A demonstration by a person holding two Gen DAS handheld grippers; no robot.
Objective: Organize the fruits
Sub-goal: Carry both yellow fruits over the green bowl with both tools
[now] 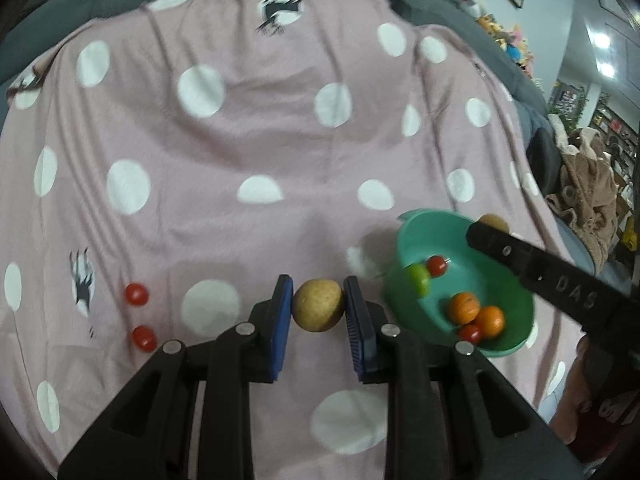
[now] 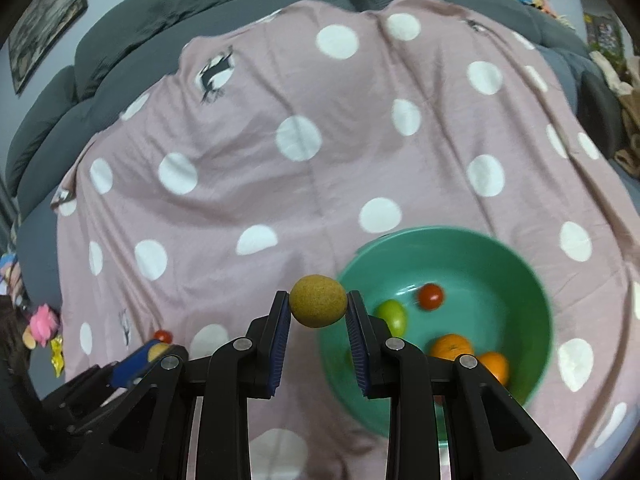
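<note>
My left gripper (image 1: 319, 306) is shut on a tan round fruit (image 1: 318, 305), held over the pink dotted blanket just left of the green bowl (image 1: 416, 236). My right gripper (image 2: 318, 306) is shut on a yellow-brown round fruit (image 2: 318, 300), held at the bowl's left rim (image 2: 440, 236). The bowl holds two oranges (image 2: 450, 347), a green fruit (image 2: 394, 314) and cherry tomatoes (image 2: 431, 296). Two cherry tomatoes (image 1: 137, 294) (image 1: 144, 338) lie on the blanket to the left. The right gripper's arm (image 1: 560, 280) reaches over the bowl in the left wrist view.
The pink blanket with white dots (image 1: 260, 140) covers a grey sofa (image 2: 200, 8). Brown cloth (image 1: 588, 192) and cluttered shelves are at the right. Small toys (image 2: 42, 326) lie at the left edge.
</note>
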